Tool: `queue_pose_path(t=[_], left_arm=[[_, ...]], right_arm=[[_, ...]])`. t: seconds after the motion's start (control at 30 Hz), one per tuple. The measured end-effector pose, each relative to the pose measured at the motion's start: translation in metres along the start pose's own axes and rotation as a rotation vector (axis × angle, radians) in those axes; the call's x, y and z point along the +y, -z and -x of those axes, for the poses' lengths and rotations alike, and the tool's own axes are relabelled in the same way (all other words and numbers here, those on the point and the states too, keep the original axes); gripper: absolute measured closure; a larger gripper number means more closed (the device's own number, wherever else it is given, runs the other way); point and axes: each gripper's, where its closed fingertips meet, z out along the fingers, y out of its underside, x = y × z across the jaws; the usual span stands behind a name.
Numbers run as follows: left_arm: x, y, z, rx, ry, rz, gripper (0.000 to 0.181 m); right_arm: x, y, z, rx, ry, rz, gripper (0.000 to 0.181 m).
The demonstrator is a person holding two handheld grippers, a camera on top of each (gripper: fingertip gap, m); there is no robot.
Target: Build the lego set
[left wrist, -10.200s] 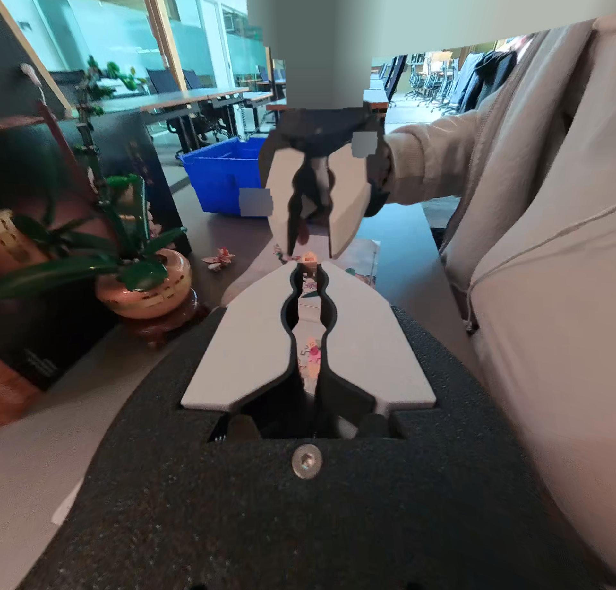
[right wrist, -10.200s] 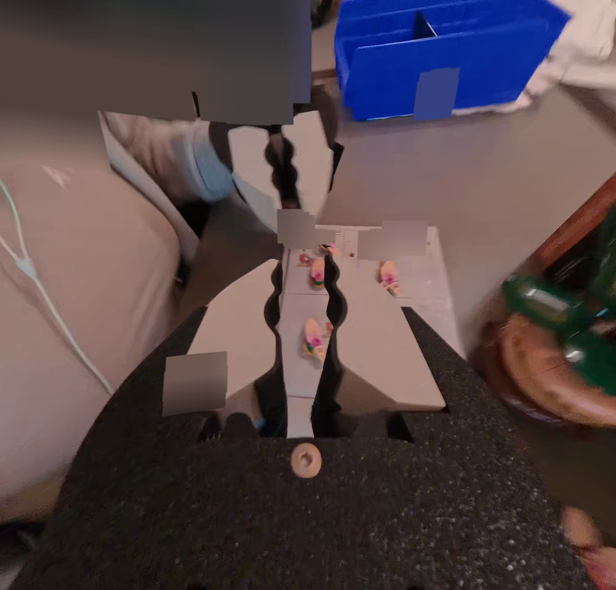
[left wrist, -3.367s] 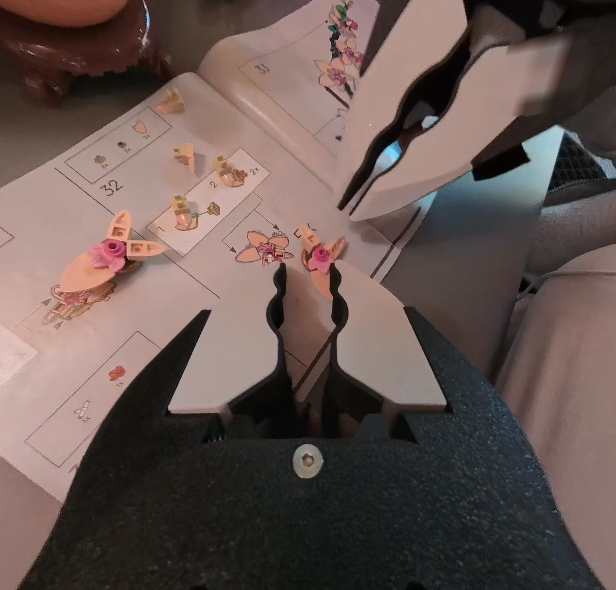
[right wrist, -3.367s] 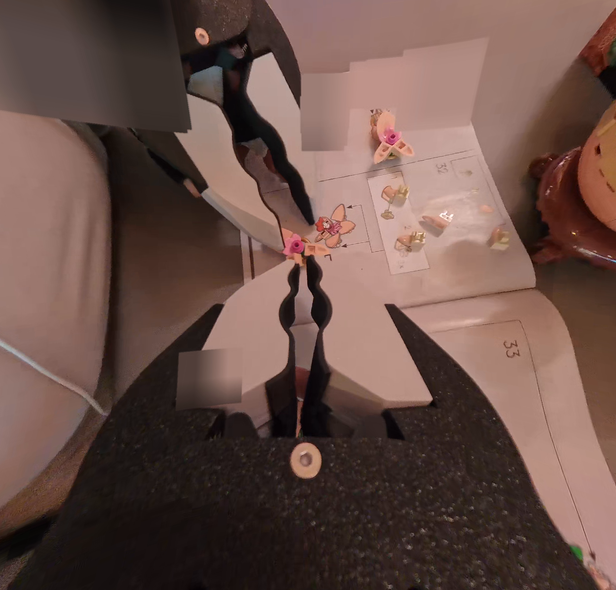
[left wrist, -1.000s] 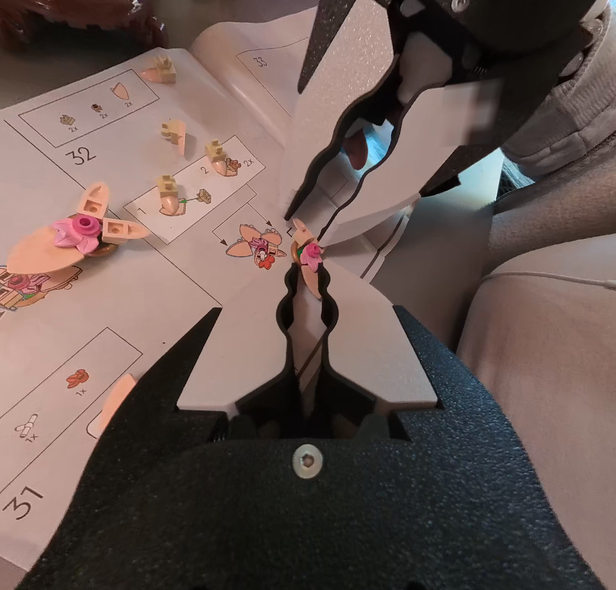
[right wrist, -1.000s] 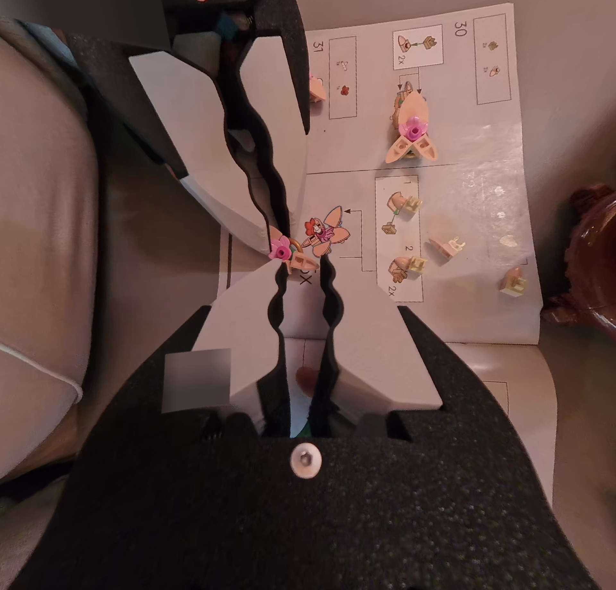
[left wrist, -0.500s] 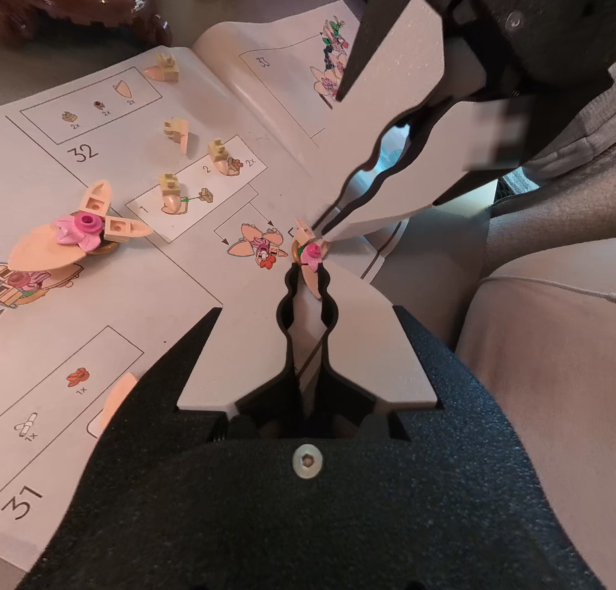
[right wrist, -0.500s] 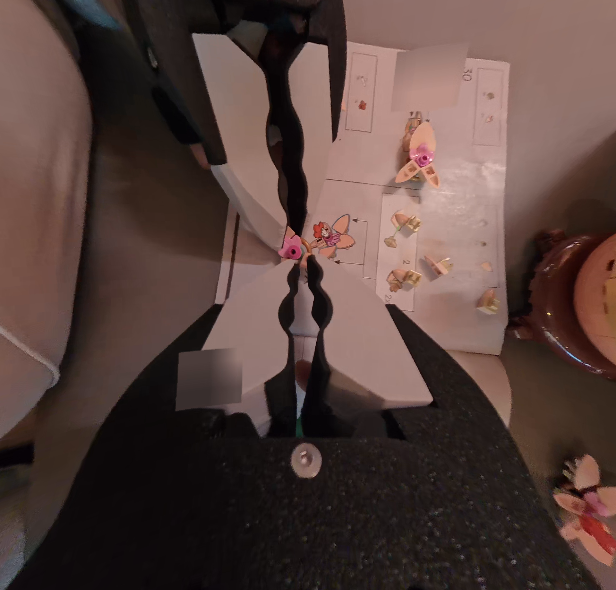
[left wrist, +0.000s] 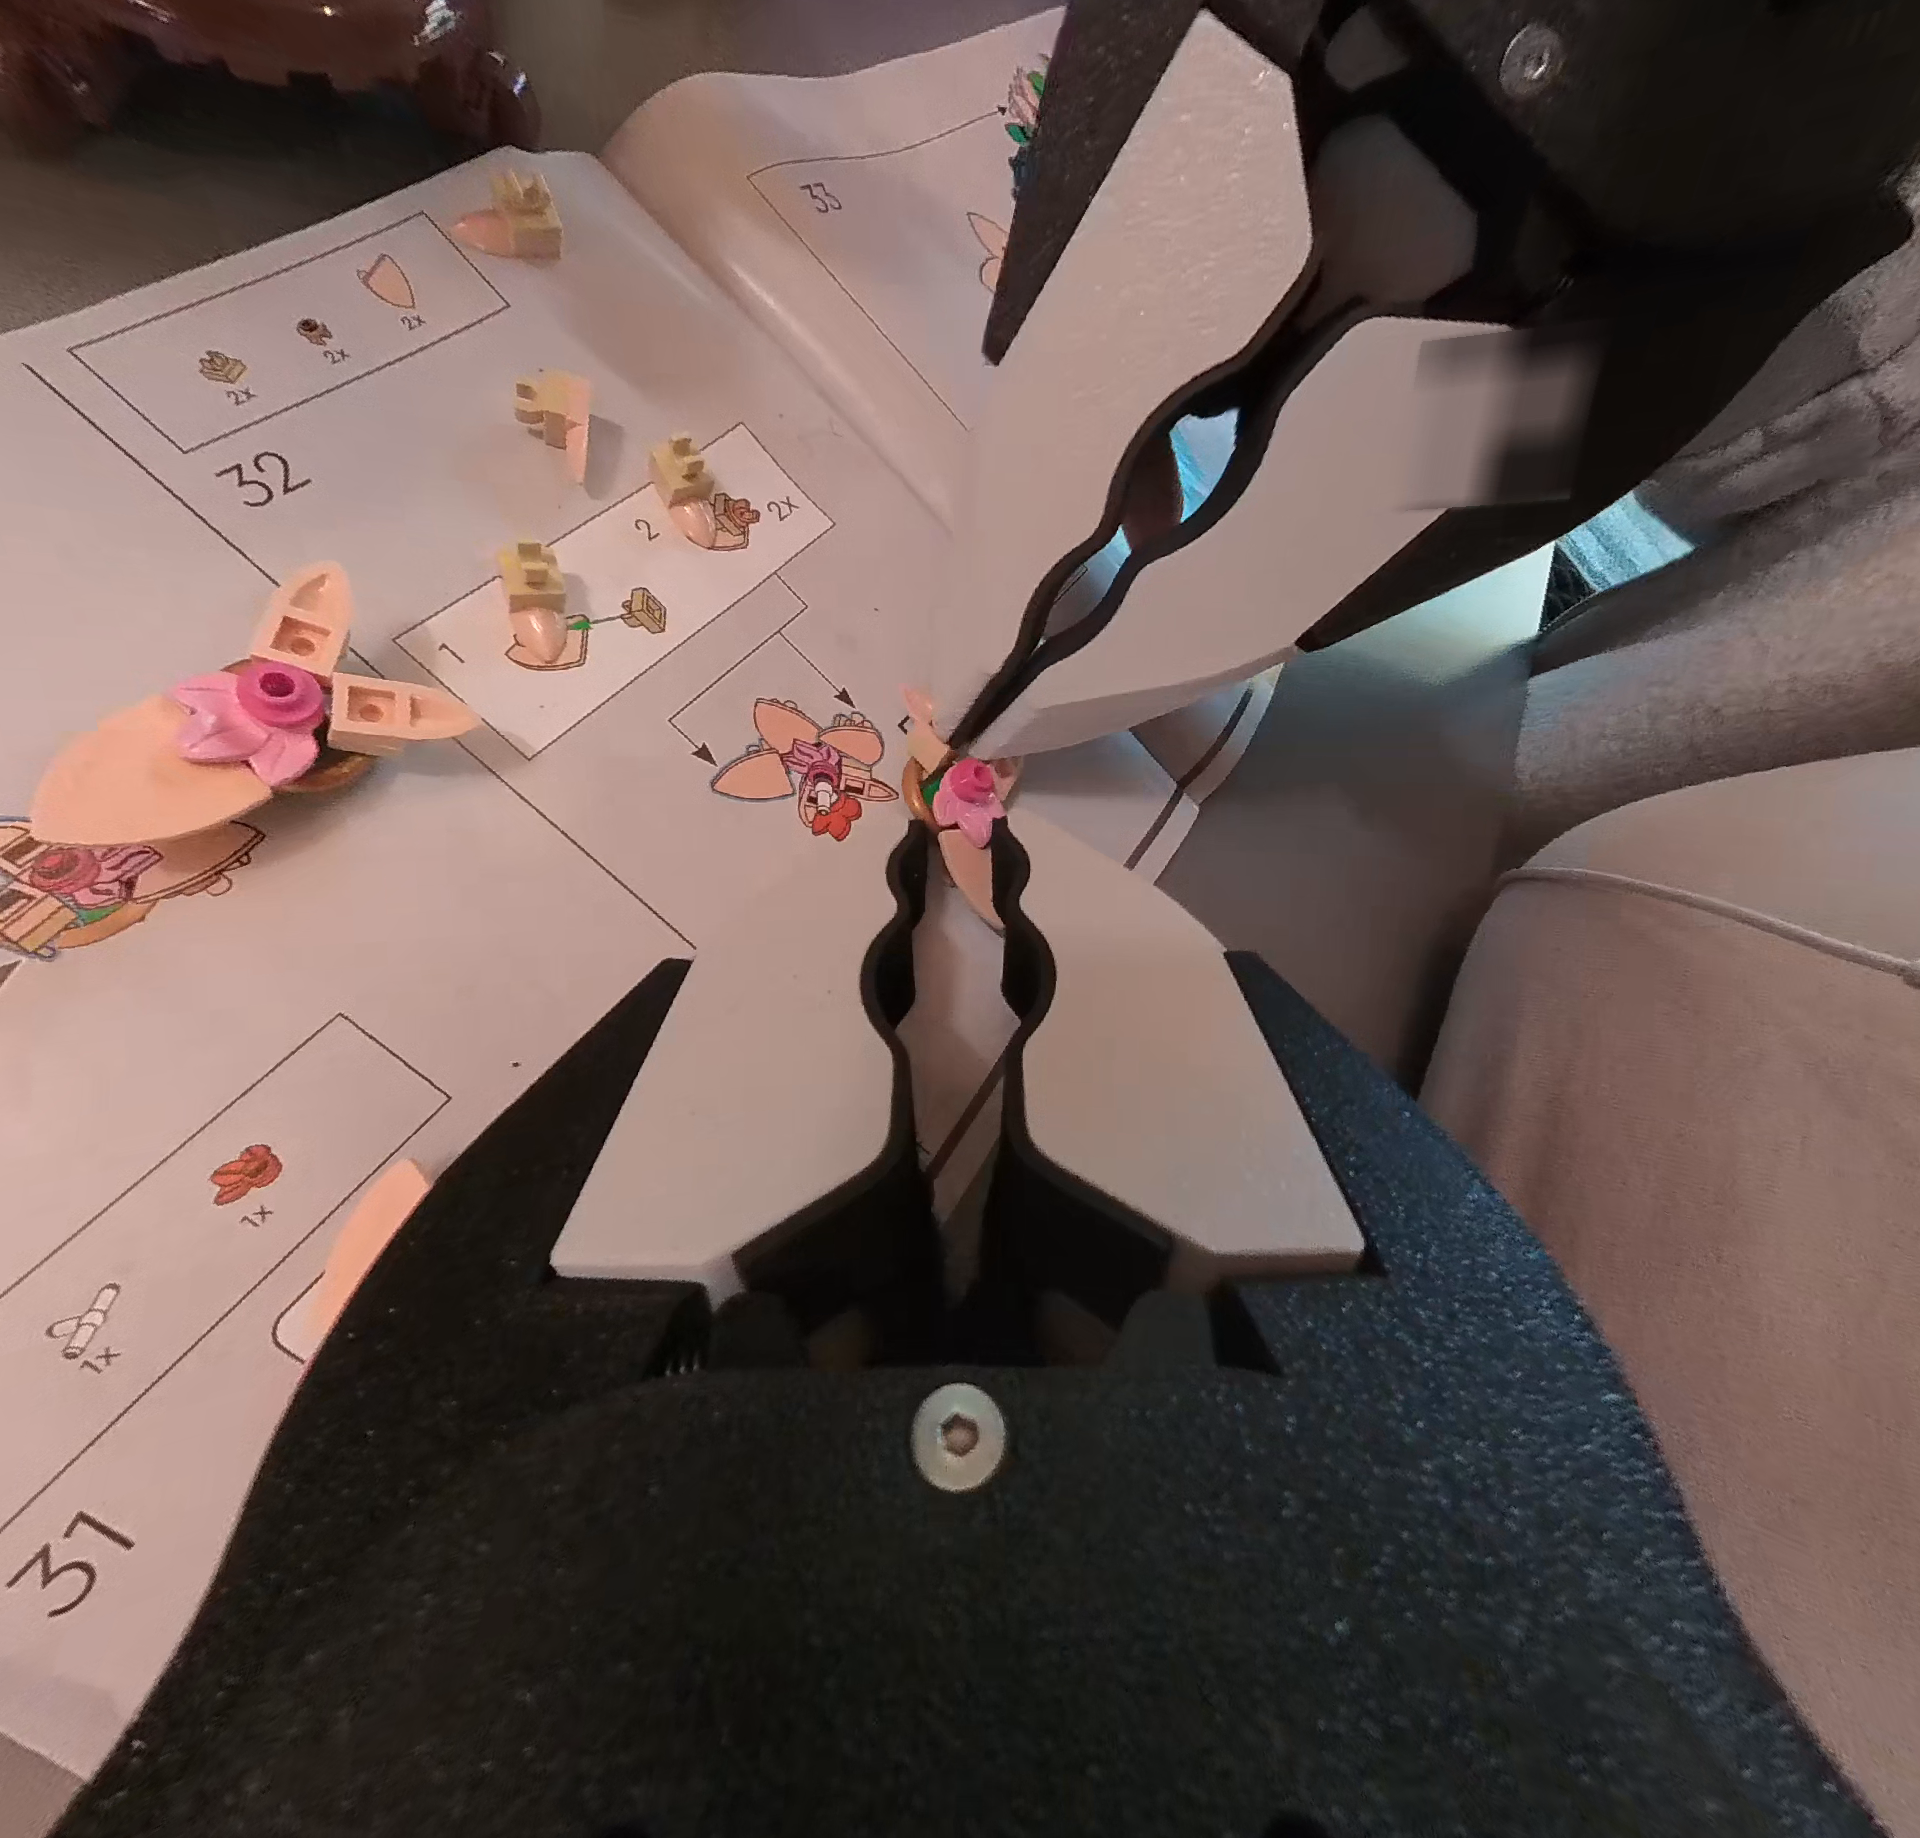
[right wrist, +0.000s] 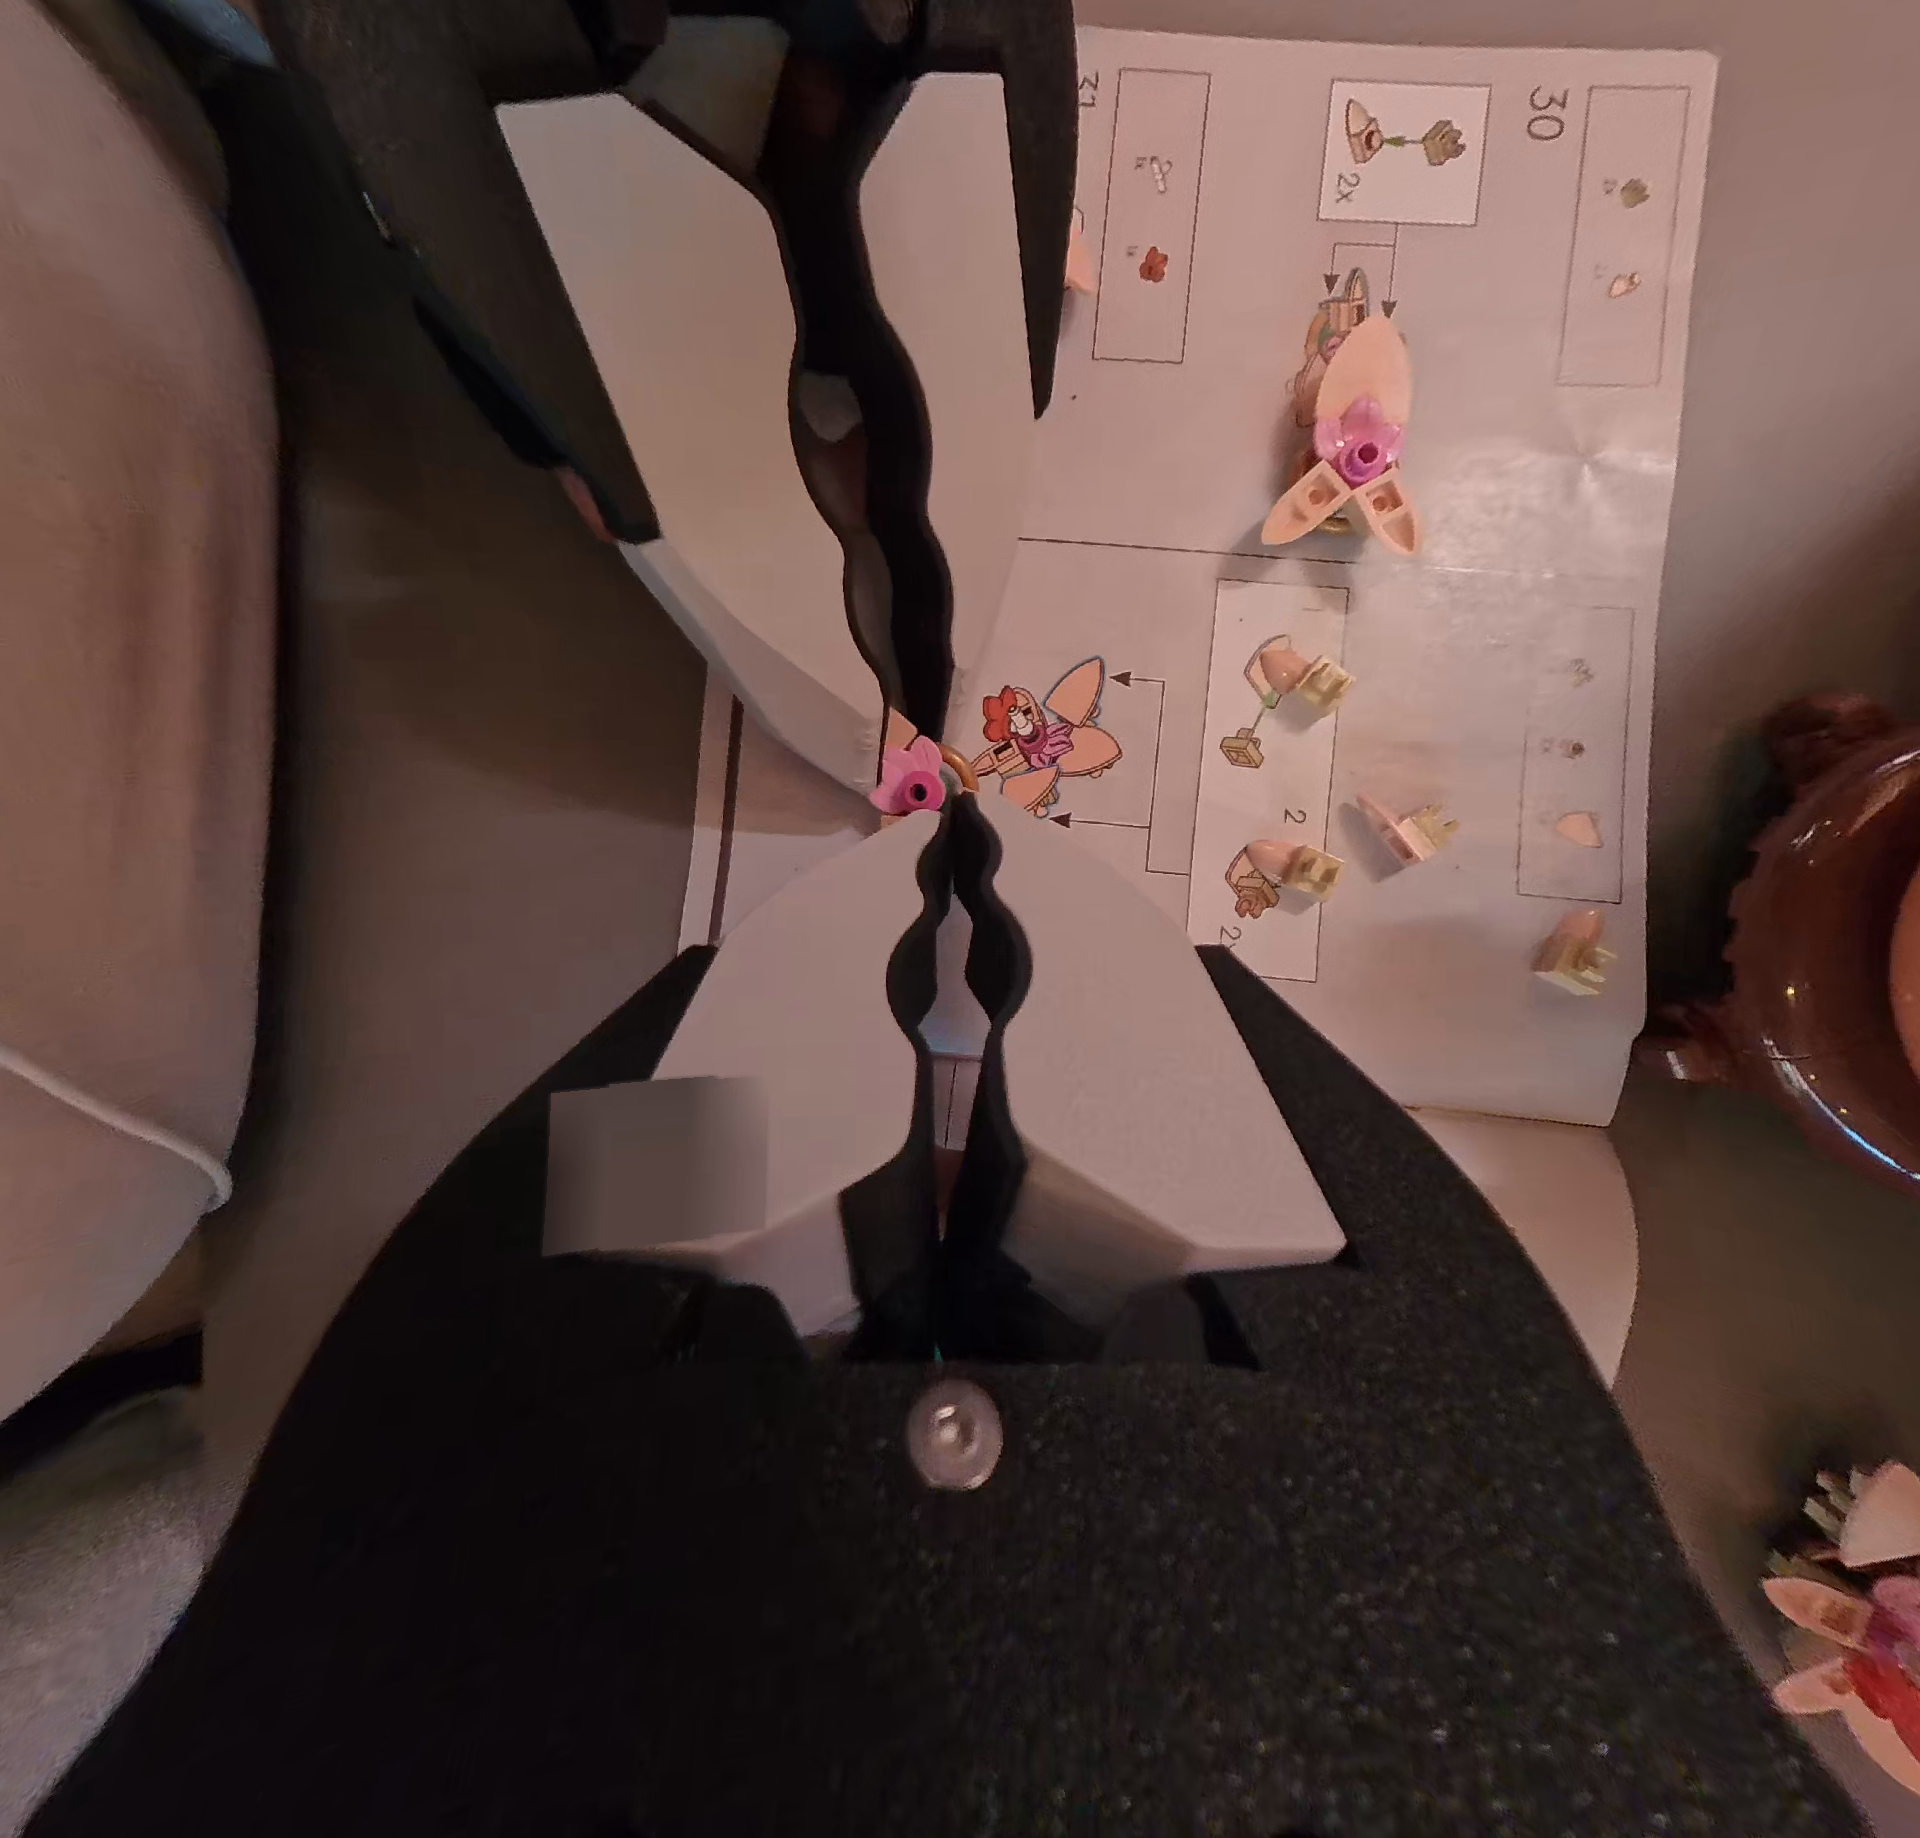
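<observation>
A small lego flower (left wrist: 966, 801) has a pink centre, a gold ring and peach petals. My left gripper (left wrist: 956, 838) is shut on its large petal and holds it just above the open instruction booklet (left wrist: 416, 905). My right gripper (left wrist: 961, 739) comes in from the upper right, and its shut tips pinch the flower's far edge next to a small peach petal. In the right wrist view my right gripper (right wrist: 951, 822) meets the flower (right wrist: 909, 786) from below. The left gripper (right wrist: 914, 718) comes from above.
A second, larger flower (left wrist: 249, 739) (right wrist: 1351, 458) and several loose petal-and-clip pieces (left wrist: 535, 609) (right wrist: 1403, 827) lie on the booklet (right wrist: 1455, 1040). A brown pot stand (right wrist: 1829, 853) is beside it. A finished flower (right wrist: 1849, 1601) lies on the table. A person's beige clothing (left wrist: 1714, 1165) is close by. My two grippers' fingertips are within a few centimetres of each other.
My right gripper was open around the flower a second ago; it has closed onto the flower's far edge. The left gripper keeps its hold and has barely moved.
</observation>
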Motion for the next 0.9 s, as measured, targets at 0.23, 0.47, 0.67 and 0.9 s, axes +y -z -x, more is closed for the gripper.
queue_pose_path(t=[0.23, 0.47, 0.67, 0.9], left_arm=[[0.000, 0.000, 0.000, 0.001, 0.002, -0.002, 0.169], [0.000, 0.000, 0.000, 0.001, 0.002, 0.000, 0.169], [0.000, 0.000, 0.000, 0.001, 0.003, 0.000, 0.170], [0.000, 0.000, 0.001, 0.001, 0.004, -0.001, 0.170]], right_arm=[[0.000, 0.000, 0.000, -0.034, 0.007, 0.039, 0.181], [-0.004, 0.010, 0.003, -0.103, -0.018, -0.021, 0.173], [0.001, 0.002, 0.003, -0.057, 0.031, 0.006, 0.175], [0.000, 0.001, 0.002, -0.069, 0.029, 0.007, 0.176]])
